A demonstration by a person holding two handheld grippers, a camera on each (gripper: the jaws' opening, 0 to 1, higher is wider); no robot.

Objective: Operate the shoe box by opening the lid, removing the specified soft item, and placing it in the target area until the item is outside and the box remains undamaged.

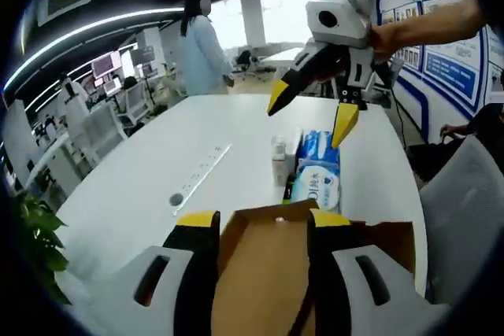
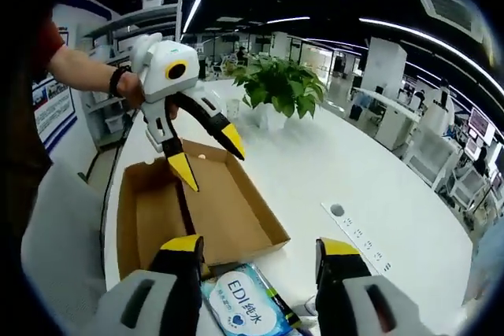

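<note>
In the left gripper view, the left gripper [image 1: 260, 230] has its two yellow-tipped jaws spread wide, with the open cardboard shoe box [image 1: 268, 273] lying between and below them. Beyond the jaw tips, past the box's far edge, a blue-and-white pack of wet wipes [image 1: 319, 179] lies on the white table [image 1: 142, 186] — outside the box. Just beside the pack, on the left-jaw side, stands a small white bottle [image 1: 279, 159]. Farther out, the right gripper [image 1: 311, 116] hangs in the air above the wipes, held by a person's hand [image 1: 386, 37], jaws apart and holding nothing.

In the right gripper view, the right gripper [image 2: 264, 251] also stands wide, and the wet wipes [image 2: 248, 304] lie between its jaws, close to the left one; whether the jaw touches the pack cannot be told. Ahead of the tips sits the shoe box [image 2: 228, 210], with the left gripper [image 2: 209, 155] poised over it, jaws open. A potted plant [image 2: 276, 88] stands on the table beyond.
</note>
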